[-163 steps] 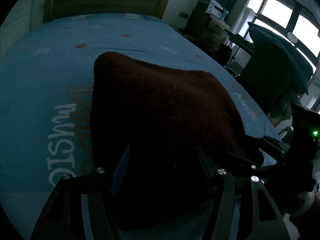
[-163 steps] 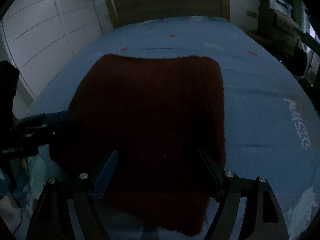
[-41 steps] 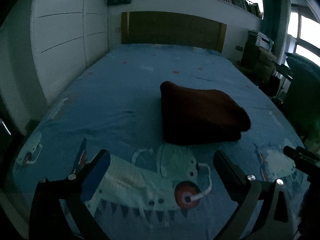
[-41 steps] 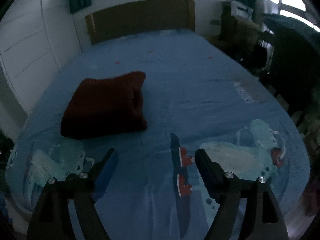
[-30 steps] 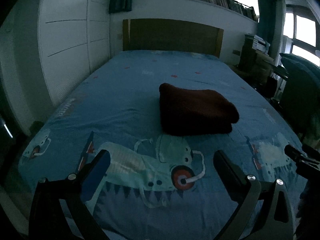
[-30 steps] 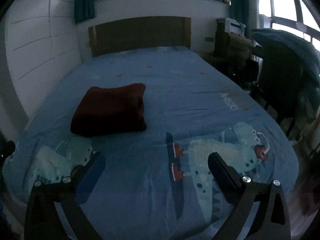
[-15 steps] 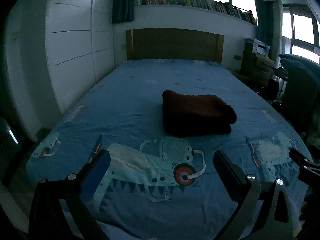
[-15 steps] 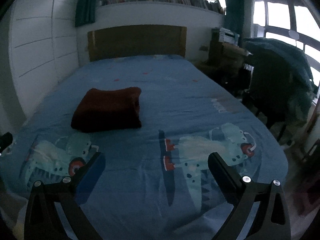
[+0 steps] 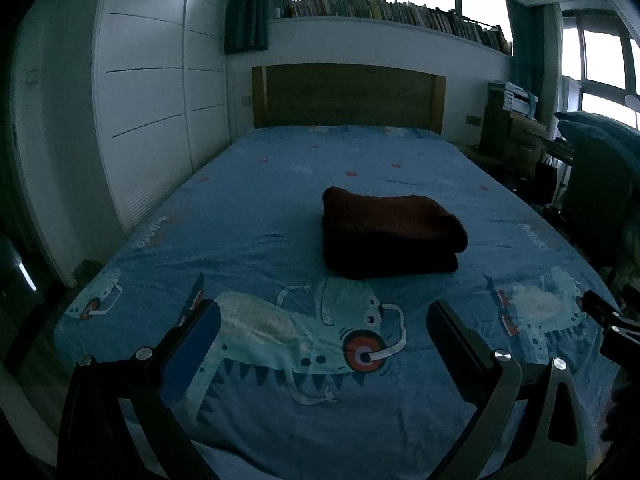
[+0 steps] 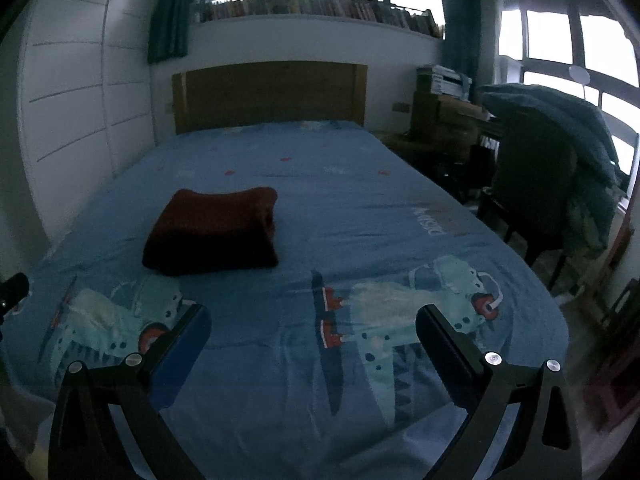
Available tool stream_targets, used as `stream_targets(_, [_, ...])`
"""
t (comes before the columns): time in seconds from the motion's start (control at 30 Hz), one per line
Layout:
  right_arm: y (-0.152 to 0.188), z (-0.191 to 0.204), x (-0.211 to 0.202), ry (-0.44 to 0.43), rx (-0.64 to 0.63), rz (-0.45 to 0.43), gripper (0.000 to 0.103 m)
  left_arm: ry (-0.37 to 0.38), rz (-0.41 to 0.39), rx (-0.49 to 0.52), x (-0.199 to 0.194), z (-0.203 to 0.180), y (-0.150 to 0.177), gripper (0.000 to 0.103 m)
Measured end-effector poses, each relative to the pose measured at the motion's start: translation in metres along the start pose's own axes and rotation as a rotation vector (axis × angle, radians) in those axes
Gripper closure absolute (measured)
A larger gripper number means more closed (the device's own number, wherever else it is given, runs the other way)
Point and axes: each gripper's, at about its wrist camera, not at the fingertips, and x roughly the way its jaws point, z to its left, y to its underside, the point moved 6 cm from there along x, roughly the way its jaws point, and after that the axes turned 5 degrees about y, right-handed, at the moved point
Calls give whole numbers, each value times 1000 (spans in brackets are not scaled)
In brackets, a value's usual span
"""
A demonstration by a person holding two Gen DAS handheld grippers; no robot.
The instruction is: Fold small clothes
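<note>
Both grippers have drawn back from the bed since the earlier frames, when their fingers reached around the garment; now they sit near the foot end, well apart from it, and far more of the room shows, with the wooden headboard [image 9: 348, 94] and a shelf of books [image 10: 320, 6] above it. Largest in view is the bed [image 9: 256, 216], covered by a blue sheet printed with cartoon aeroplanes. On it, about midway up, lies the dark red folded garment [image 9: 390, 232], a compact thick bundle resting flat on the sheet. Over the aeroplane print, the left gripper [image 9: 323, 318] has its jaws spread wide and holds nothing. Likewise the right gripper [image 10: 313, 322] is spread wide and empty
</note>
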Motion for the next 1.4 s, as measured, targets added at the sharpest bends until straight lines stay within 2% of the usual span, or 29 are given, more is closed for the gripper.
stream_targets(0.53, [-4,-3,1,6,-2,10,1,26,35,-10,14,-13,2,1])
stream_targets(1.4, [-3,0,6,4,-9,23,1,16,31,7,23,-14,1,1])
